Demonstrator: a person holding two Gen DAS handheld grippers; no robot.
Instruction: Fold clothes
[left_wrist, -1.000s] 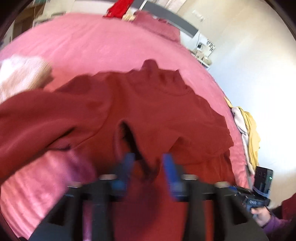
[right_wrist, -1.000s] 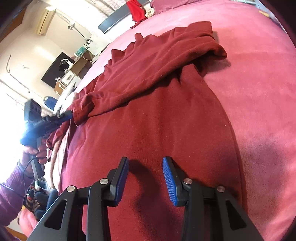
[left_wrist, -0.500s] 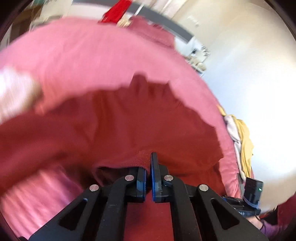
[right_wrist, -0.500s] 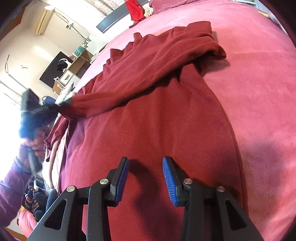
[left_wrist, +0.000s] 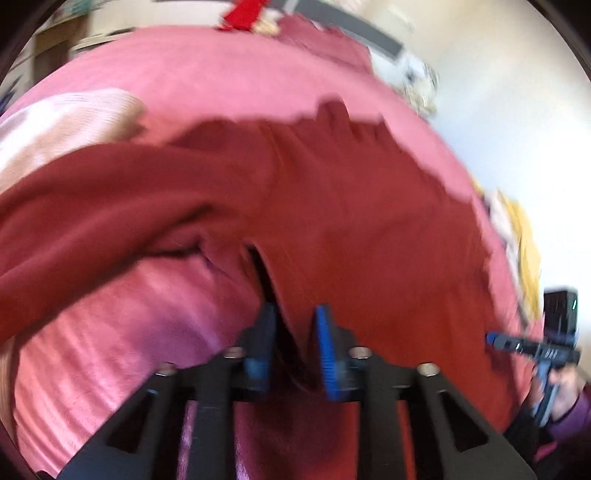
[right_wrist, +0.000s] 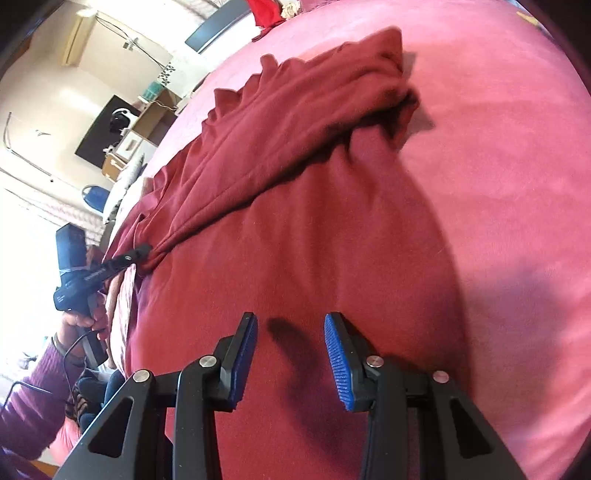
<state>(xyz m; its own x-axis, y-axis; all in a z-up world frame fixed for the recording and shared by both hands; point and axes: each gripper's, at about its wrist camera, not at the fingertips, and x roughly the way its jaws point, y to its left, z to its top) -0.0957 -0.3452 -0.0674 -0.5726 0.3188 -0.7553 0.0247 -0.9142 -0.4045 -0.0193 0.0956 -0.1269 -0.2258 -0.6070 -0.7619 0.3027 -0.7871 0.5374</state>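
Left wrist view is smeared by motion blur, so no writing can be read there; the dark red garment (left_wrist: 332, 206) lies spread over the pink bed (left_wrist: 229, 77), one sleeve reaching across to the frame's left edge. A fold of its cloth sits between the fingers of the left gripper (left_wrist: 293, 332), whose jaws are opening; the pads do not seem to press on it, though blur makes that hard to judge. From the right wrist view the garment (right_wrist: 295, 240) is sharp: its body lies flat, a bunched sleeve folded back across the upper part, and its lower edge is cut off behind the right gripper (right_wrist: 290, 350). That gripper's blue pads stand spread above the cloth with nothing between them. At left the left gripper (right_wrist: 142, 253) has its tip at a gathered fold; a white marking on its body is too small to read. Beyond lie a pale knit (left_wrist: 62, 122), a bright red cloth (left_wrist: 243, 14) by the headboard, and yellow fabric (left_wrist: 521, 236) at the bed's edge, all blurred.
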